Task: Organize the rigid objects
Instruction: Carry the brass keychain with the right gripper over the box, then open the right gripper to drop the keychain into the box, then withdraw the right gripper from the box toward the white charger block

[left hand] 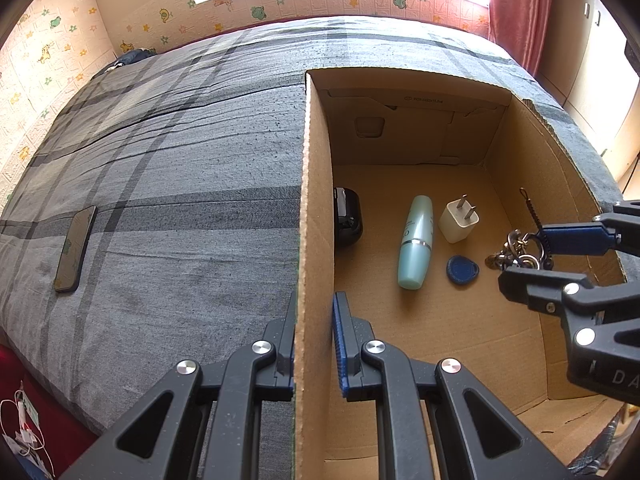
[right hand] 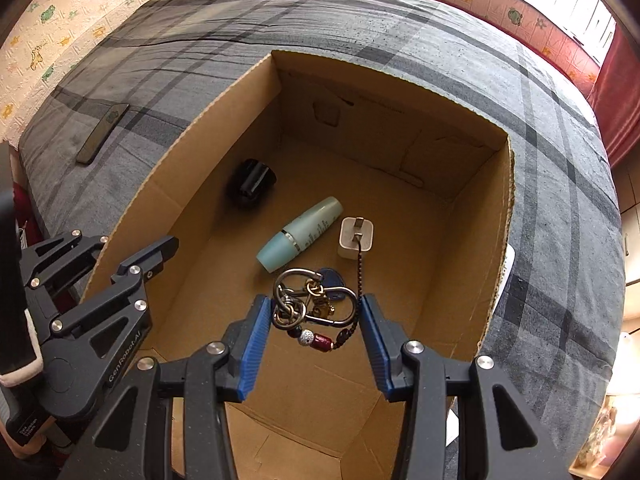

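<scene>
An open cardboard box [left hand: 316,200] sits on a grey plaid bed. My left gripper [left hand: 314,340] is shut on its left wall, one finger inside and one outside; the right wrist view shows this gripper [right hand: 132,246] on the box [right hand: 180,168] rim. My right gripper [right hand: 316,316] hangs inside the box, shut on a bunch of keys [right hand: 312,300] with rings, beads and a braided cord. In the left wrist view it [left hand: 522,256] comes in from the right with the keys [left hand: 516,250]. On the box floor lie a teal bottle [right hand: 300,232], a white charger plug [right hand: 356,236], a blue fob [left hand: 462,269] and a black round case [right hand: 252,180].
A dark phone [left hand: 76,248] lies flat on the bedspread left of the box. Wallpapered walls and a window stand behind the bed, and a red curtain [left hand: 520,8] hangs at the right. White cables [left hand: 24,424] lie on the floor at the lower left.
</scene>
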The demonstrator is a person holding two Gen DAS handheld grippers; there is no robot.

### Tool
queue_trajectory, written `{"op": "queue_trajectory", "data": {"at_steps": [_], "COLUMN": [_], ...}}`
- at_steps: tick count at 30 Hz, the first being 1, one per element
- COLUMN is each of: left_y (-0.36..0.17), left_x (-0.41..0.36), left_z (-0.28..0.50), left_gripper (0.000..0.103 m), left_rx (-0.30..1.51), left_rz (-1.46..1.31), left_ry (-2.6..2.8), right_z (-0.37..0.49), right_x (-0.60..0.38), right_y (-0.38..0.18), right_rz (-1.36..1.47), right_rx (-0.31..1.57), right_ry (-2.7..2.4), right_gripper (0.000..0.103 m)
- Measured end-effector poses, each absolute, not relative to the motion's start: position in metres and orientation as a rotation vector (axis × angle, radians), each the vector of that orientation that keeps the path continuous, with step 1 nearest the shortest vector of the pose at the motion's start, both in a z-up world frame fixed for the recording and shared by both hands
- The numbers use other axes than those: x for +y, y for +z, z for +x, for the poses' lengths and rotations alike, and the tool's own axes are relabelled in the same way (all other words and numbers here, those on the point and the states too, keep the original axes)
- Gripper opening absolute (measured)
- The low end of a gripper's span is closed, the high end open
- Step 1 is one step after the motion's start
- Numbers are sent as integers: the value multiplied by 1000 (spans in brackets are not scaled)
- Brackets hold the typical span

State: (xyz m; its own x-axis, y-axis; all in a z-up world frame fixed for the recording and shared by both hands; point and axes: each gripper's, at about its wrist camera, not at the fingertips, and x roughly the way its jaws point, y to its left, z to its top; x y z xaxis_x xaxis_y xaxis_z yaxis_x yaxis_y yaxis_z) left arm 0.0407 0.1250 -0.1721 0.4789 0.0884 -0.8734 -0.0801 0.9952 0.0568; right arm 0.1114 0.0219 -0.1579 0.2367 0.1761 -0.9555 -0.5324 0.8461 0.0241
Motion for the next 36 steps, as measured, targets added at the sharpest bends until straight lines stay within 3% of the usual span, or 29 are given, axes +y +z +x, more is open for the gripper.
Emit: {"op": "queue_trajectory", "data": {"at_steps": [18,22,36], "left_y": [-172,-172,-173], "left_x": [125,125,125], "left_z": [41,41,42], "left_gripper": [15,15,15], "left_rx": [1067,1066,1067], "left_rz": [8,5,10], "left_ry": [102,103,105], "right_z": [114,116,114], "right_x": [26,27,26], "right_y": [-169,-166,-150], "right_rz": [-350,-334,-316], "right_rx": [1258,1252,1220], "right_ry": [484,487,482], "right_gripper": [49,57,57]}}
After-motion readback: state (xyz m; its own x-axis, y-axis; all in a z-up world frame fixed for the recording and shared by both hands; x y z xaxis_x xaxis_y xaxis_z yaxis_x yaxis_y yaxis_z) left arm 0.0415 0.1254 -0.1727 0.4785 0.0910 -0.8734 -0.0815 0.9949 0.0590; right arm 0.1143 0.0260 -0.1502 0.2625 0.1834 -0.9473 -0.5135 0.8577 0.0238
